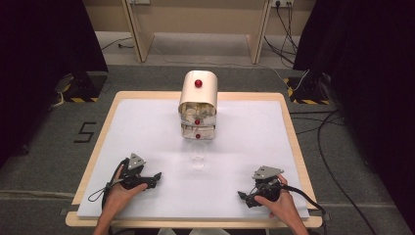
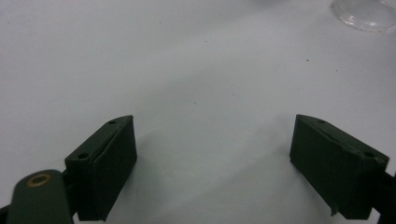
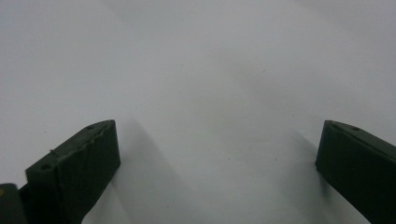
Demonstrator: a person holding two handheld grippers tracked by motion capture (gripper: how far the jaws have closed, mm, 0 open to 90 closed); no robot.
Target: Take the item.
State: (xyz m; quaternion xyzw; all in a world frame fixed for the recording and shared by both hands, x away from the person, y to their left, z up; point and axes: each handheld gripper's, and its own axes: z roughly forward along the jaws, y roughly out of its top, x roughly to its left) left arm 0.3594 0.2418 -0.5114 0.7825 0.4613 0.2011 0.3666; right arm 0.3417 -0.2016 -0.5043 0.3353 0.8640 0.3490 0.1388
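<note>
1. High view: a small cream cabinet [image 1: 198,105] with a rounded top stands at the middle of the desk [image 1: 147,122], toward its far edge. It carries three red round knobs [image 1: 198,83], one above the other; the two lower ones sit on drawer fronts that look pale and crumpled, but the detail is too small to tell.
2. Just in front of the cabinet stands a clear glass [image 1: 197,157], nearly lost against the white surface; its shape is hard to make out.
3. The desk has a matte white sheet on top and a light wooden rim around it.
4. The left tongs [image 1: 152,178] rest low over the near left of the desk, held in the left hand [image 1: 120,191], with a grey three-cornered plate on top. The right tongs [image 1: 243,197] sit at the near right in the right hand [image 1: 281,203], well apart from the left.
5. Left gripper view: the left tongs [image 2: 212,163] stand wide apart with bare white surface between their black, blocky jaws. A curved clear rim of the glass [image 2: 364,16] is cut off at the top right corner.
6. Right gripper view: the right tongs [image 3: 217,168] are also spread wide, holding nothing; the right jaw is cut by the frame edge.
7. Beyond the desk lie grey carpet, black cables [image 1: 337,161] and dark curtains [image 1: 44,44].
</note>
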